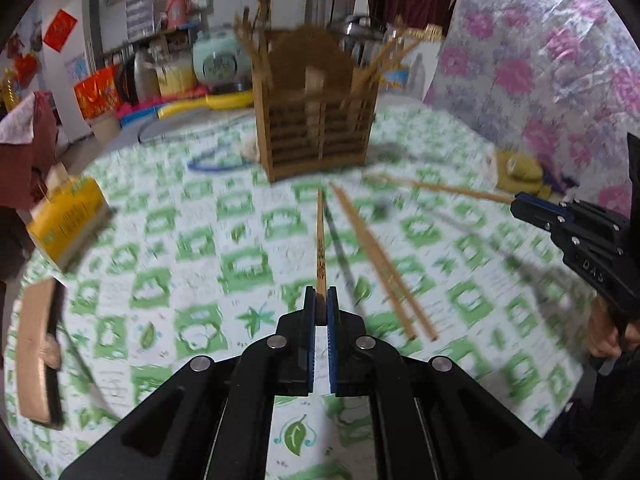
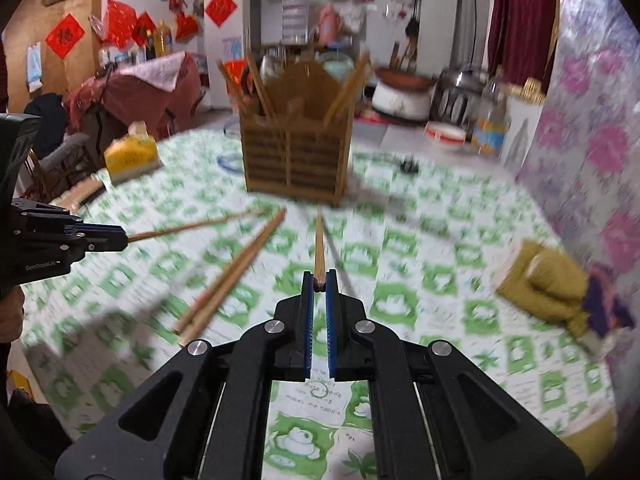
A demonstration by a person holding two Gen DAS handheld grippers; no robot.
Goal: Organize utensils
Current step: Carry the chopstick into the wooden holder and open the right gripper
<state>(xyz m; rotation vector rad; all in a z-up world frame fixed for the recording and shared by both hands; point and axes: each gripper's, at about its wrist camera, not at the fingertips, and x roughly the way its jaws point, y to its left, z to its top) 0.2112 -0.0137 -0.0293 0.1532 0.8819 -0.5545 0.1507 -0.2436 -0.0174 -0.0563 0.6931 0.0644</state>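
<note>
A: Starting at the left. Left tool (image 1: 321, 300) pinching one chopstick (image 1: 320, 240) by its near end, tip aimed at the wooden holder (image 1: 316, 120), well clear of the worktop (image 1: 168, 240). Thin grip on a long stick, so liable to pivot or slide out on any quick swing.

B: Agreed. Could also jab the holder's front slats instead of clearing the rim. Far end of that stick smeared by blur, so hard to place against the holder.

A: Middle next. Loose pair of chopsticks (image 1: 380, 260) lying flat between the two tools, just beside the held stick's line. Easy to knock or roll if either tool dips.

B: Holder itself light-looking, already bristling with sticks leaning out both sides. Apt to tip or shed some if bumped from the front. Inner compartments unreadable, so no telling which one has room.

A: Then the right. Right tool (image 2: 319, 282) pressed together on a second chopstick (image 2: 319, 248), also held by the very end, also aimed at the holder. Risk of both sticks crossing or colliding on the way in.

B: Seen from the left camera, right tool half cut off by the frame edge, its grip point barely legible. Olive cloth bundle (image 2: 548, 280) at far right too blurred to identify.
</note>
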